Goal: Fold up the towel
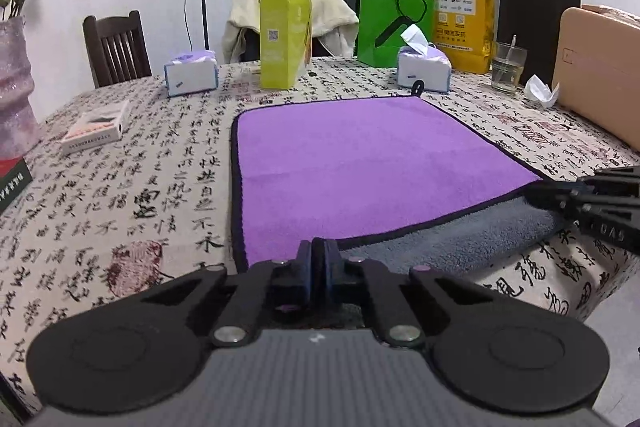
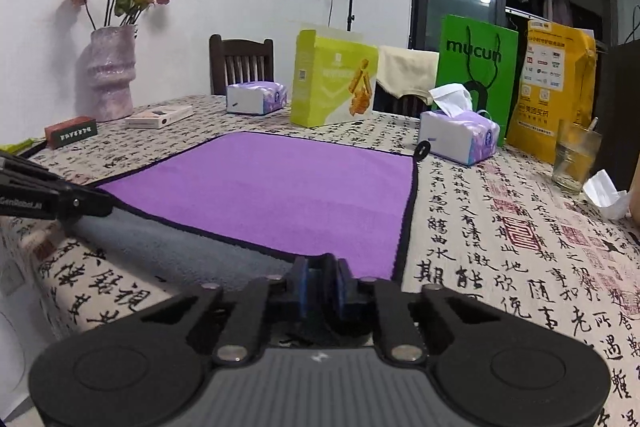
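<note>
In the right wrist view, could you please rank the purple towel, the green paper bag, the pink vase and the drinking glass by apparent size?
1. Purple towel, clearly largest.
2. Green paper bag and pink vase: look similar, and the bag is partly hidden, so I won't rank them.
3. Clear drinking glass, smallest.

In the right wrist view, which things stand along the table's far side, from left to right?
Vase → tissue pack → yellow-green box → green bag → yellow bag.

"mucun" on green bag [image 1: 394, 13]
</note>
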The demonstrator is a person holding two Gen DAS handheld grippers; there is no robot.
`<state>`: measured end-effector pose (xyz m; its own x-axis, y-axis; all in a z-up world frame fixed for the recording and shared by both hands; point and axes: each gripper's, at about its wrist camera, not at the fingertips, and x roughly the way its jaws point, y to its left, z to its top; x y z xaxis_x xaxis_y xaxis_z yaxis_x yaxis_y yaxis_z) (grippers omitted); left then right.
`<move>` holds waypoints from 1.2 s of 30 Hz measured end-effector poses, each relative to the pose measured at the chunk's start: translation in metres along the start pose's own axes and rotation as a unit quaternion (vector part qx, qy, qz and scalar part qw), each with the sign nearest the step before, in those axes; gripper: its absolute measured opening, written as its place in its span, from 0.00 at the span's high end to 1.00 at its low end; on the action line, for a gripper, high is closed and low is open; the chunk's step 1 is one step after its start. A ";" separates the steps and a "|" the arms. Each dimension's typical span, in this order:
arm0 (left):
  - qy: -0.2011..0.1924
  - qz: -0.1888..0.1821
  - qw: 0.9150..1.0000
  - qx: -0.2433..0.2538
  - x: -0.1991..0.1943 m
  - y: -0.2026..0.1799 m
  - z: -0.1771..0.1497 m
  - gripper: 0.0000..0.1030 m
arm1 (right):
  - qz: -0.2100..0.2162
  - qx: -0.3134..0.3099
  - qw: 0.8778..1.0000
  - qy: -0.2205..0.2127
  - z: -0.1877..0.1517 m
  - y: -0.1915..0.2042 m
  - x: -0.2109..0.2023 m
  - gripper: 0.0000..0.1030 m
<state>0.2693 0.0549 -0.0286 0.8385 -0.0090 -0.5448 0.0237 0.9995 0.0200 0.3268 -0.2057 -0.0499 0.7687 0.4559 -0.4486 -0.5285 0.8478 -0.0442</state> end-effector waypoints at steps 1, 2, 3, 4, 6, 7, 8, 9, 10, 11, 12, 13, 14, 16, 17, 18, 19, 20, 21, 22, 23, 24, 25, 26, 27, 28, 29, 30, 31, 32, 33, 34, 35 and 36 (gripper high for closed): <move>-0.002 0.000 1.000 0.002 -0.001 0.000 0.001 0.94 | -0.001 0.006 1.000 -0.005 0.002 -0.001 -0.001 0.95; -0.005 0.001 1.000 0.004 -0.002 0.001 0.003 0.94 | -0.002 0.016 1.000 -0.012 0.003 -0.003 -0.003 0.95; -0.009 0.001 1.000 0.006 -0.003 0.001 0.004 0.94 | 0.003 0.027 1.000 -0.015 0.006 -0.006 -0.004 0.95; -0.013 0.003 1.000 0.006 -0.004 0.001 0.006 0.94 | 0.005 0.033 0.999 -0.017 0.009 -0.008 -0.005 0.95; -0.021 0.005 1.000 0.008 -0.004 0.002 0.011 0.94 | 0.006 0.032 0.999 -0.022 0.014 -0.012 -0.005 0.95; -0.025 0.007 1.000 0.009 -0.004 0.001 0.015 0.94 | 0.006 0.030 0.999 -0.024 0.016 -0.013 -0.005 0.95; -0.030 0.009 0.999 0.009 -0.004 0.001 0.018 0.94 | 0.005 0.028 0.999 -0.027 0.019 -0.013 -0.005 0.95; -0.034 0.009 0.999 0.010 -0.003 0.001 0.022 0.94 | 0.006 0.027 0.999 -0.029 0.022 -0.014 -0.004 0.95; -0.039 0.011 0.999 0.011 -0.002 0.001 0.026 0.94 | 0.006 0.023 0.999 -0.030 0.025 -0.015 -0.003 0.95; -0.042 0.013 0.999 0.012 -0.001 0.002 0.029 0.94 | 0.005 0.019 0.999 -0.033 0.028 -0.015 -0.002 0.95; -0.046 0.013 0.999 0.012 0.000 0.003 0.034 0.94 | 0.004 0.016 0.999 -0.036 0.032 -0.016 -0.001 0.95; -0.049 0.014 0.999 0.012 0.001 0.003 0.037 0.94 | 0.004 0.012 0.999 -0.038 0.036 -0.017 0.000 0.95; -0.052 0.017 0.998 0.013 0.003 0.003 0.041 0.94 | 0.004 0.008 0.999 -0.041 0.040 -0.018 0.001 0.95; -0.059 0.021 0.998 0.016 0.006 0.003 0.047 0.94 | 0.004 0.001 0.999 -0.045 0.048 -0.021 0.004 0.95; -0.061 0.022 0.998 0.016 0.008 0.003 0.049 0.94 | 0.004 -0.001 0.999 -0.045 0.052 -0.022 0.005 0.95; -0.062 0.024 0.998 0.017 0.011 0.003 0.053 0.94 | 0.004 -0.003 0.999 -0.044 0.056 -0.024 0.007 0.95; -0.061 0.026 0.998 0.017 0.013 0.003 0.055 0.94 | 0.004 -0.003 0.999 -0.041 0.059 -0.025 0.010 0.95; -0.060 0.028 0.998 0.018 0.017 0.004 0.059 0.94 | 0.005 0.001 0.999 -0.040 0.063 -0.027 0.013 0.95; -0.058 0.029 0.998 0.018 0.020 0.005 0.062 0.94 | 0.007 0.004 0.999 -0.038 0.067 -0.029 0.016 0.95; -0.057 0.029 0.998 0.019 0.023 0.005 0.065 0.94 | 0.009 0.003 0.999 -0.037 0.071 -0.030 0.018 0.95; -0.057 0.029 0.998 0.020 0.025 0.006 0.069 0.94 | 0.009 0.000 0.999 -0.038 0.074 -0.031 0.020 0.95; -0.057 0.030 0.998 0.022 0.028 0.008 0.072 0.94 | 0.010 -0.003 0.999 -0.039 0.077 -0.032 0.022 0.95; -0.057 0.031 0.998 0.024 0.031 0.009 0.076 0.94 | 0.011 -0.006 0.999 -0.039 0.081 -0.034 0.024 0.95; -0.059 0.030 0.997 0.026 0.034 0.010 0.080 0.94 | 0.012 -0.009 0.999 -0.040 0.085 -0.035 0.027 0.95; -0.060 0.030 0.997 0.027 0.036 0.011 0.082 0.94 | 0.012 -0.011 0.999 -0.039 0.089 -0.037 0.029 0.95; -0.062 0.030 0.997 0.028 0.039 0.012 0.086 0.94 | 0.013 -0.013 0.999 -0.037 0.093 -0.039 0.033 0.95; -0.063 0.030 0.997 0.030 0.042 0.014 0.090 0.94 | 0.014 -0.014 0.999 -0.034 0.096 -0.040 0.036 0.95; -0.064 0.030 0.997 0.032 0.045 0.014 0.093 0.94 | 0.015 -0.011 0.999 -0.030 0.099 -0.043 0.041 0.95; -0.066 0.030 0.997 0.035 0.049 0.015 0.096 0.94 | 0.017 -0.008 1.000 -0.024 0.103 -0.047 0.047 0.95; -0.066 0.030 0.997 0.037 0.052 0.015 0.099 0.94 | 0.018 -0.004 1.000 -0.018 0.105 -0.049 0.052 0.95; -0.065 0.029 0.997 0.040 0.056 0.016 0.102 0.94 | 0.018 -0.001 1.000 -0.015 0.107 -0.052 0.057 0.95; -0.065 0.028 0.997 0.042 0.061 0.018 0.105 0.94 | 0.018 0.000 1.000 -0.013 0.109 -0.054 0.060 0.95; -0.063 0.026 0.997 0.043 0.066 0.020 0.109 0.94 | 0.020 0.001 1.000 -0.011 0.112 -0.056 0.064 0.95; -0.061 0.025 0.997 0.043 0.070 0.021 0.112 0.94 | 0.021 0.003 1.000 -0.009 0.115 -0.059 0.069 0.95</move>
<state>0.3896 0.0715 0.0270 0.8993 0.0327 -0.4362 0.0221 0.9925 0.1199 0.4522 -0.1932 0.0246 0.7524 0.4963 -0.4331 -0.5587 0.8291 -0.0204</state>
